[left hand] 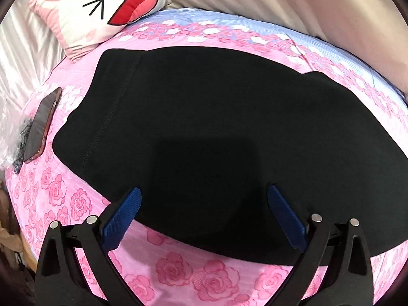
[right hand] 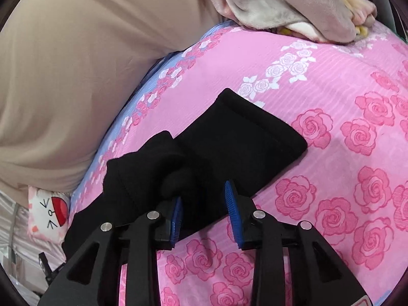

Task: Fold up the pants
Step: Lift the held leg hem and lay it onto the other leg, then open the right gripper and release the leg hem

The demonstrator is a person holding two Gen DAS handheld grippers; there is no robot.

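Black pants (left hand: 216,132) lie spread flat on a pink rose-print bedsheet (left hand: 193,278). My left gripper (left hand: 204,196) hangs over their near edge, jaws wide open, and the blue fingertips (left hand: 134,201) grip no cloth. In the right wrist view the leg ends of the pants (right hand: 242,137) lie on the sheet (right hand: 331,178), one cuff flat and the other bunched into a lump. My right gripper (right hand: 204,196) stands over that lump with its jaws partly open. Black cloth shows in the gap, and the pads do not press on it.
A white cartoon-face pillow (left hand: 102,7) lies at the bed's far left corner. A phone (left hand: 42,125) rests by the left edge on crinkled plastic. Beige cloth (right hand: 63,76) rises behind the bed, and a heap of plush blankets (right hand: 280,5) sits at the far end.
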